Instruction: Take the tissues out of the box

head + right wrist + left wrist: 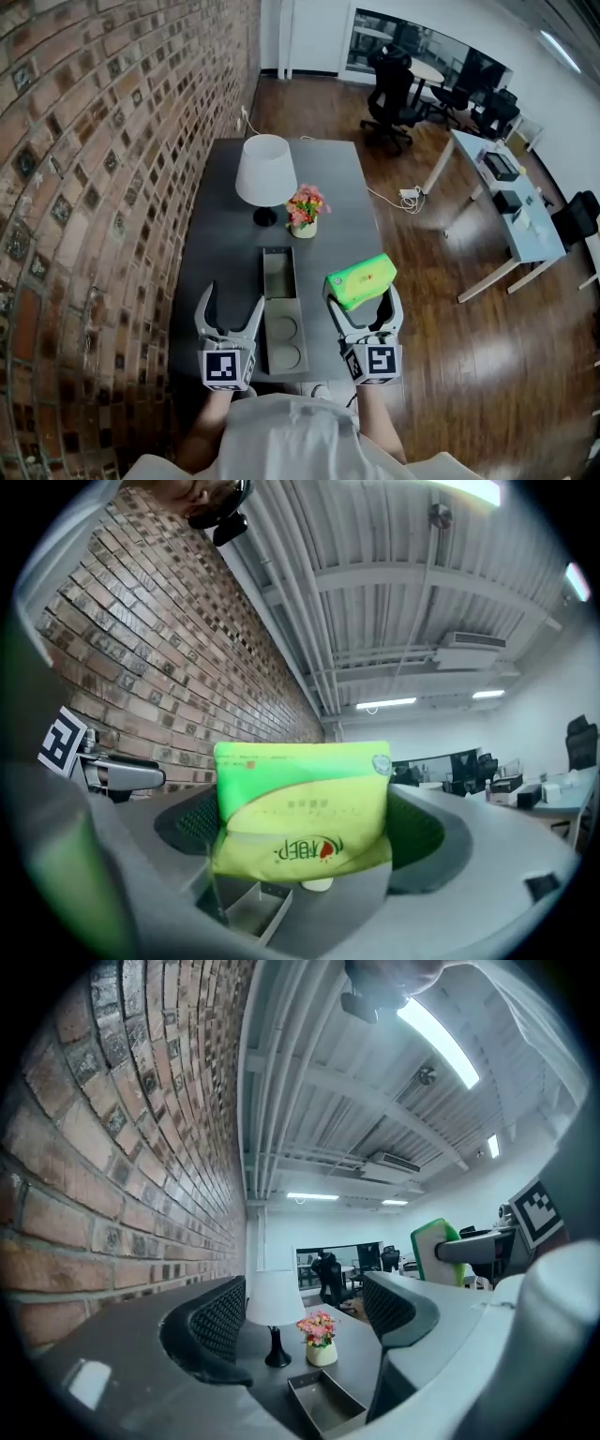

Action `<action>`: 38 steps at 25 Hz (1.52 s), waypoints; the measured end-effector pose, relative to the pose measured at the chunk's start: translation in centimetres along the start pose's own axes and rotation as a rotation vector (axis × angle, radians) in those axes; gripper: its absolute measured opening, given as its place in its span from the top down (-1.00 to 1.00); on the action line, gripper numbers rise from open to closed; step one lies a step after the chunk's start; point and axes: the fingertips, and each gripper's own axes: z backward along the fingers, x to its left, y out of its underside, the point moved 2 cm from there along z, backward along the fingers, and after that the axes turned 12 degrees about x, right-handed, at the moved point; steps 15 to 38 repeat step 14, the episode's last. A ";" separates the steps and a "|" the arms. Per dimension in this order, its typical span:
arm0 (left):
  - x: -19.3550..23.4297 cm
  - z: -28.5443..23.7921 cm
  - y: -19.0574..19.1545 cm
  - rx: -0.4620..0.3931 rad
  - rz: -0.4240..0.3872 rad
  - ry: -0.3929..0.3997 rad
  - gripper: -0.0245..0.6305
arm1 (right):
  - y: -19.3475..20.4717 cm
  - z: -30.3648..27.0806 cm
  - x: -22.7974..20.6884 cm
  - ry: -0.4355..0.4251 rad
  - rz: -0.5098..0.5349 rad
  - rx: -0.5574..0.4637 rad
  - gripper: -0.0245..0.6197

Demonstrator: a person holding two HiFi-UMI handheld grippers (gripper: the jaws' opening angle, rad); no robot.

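Fingers (433,841) against tissue pack (302,803) edges

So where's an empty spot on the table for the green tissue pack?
Bare table lies right of the flowers and grey box, left of the box by the brick wall, and beyond the lamp. The middle is crowded: lamp, flowers, box.

We seem to be in an office: black swivel chairs (392,94), white desks (544,239) and a strip light (436,1040) overhead, with a brick wall (94,141) alongside.
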 end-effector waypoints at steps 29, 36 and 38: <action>-1.2 1.1 -1.0 -0.012 -0.015 -0.057 -0.21 | -0.6 -0.3 0.2 -0.051 0.024 -0.023 -0.75; -1.2 1.1 -1.0 -0.012 -0.015 -0.057 -0.21 | -0.6 -0.3 0.2 -0.051 0.024 -0.023 -0.75; -1.2 1.1 -1.0 -0.012 -0.015 -0.057 -0.21 | -0.6 -0.3 0.2 -0.051 0.024 -0.023 -0.75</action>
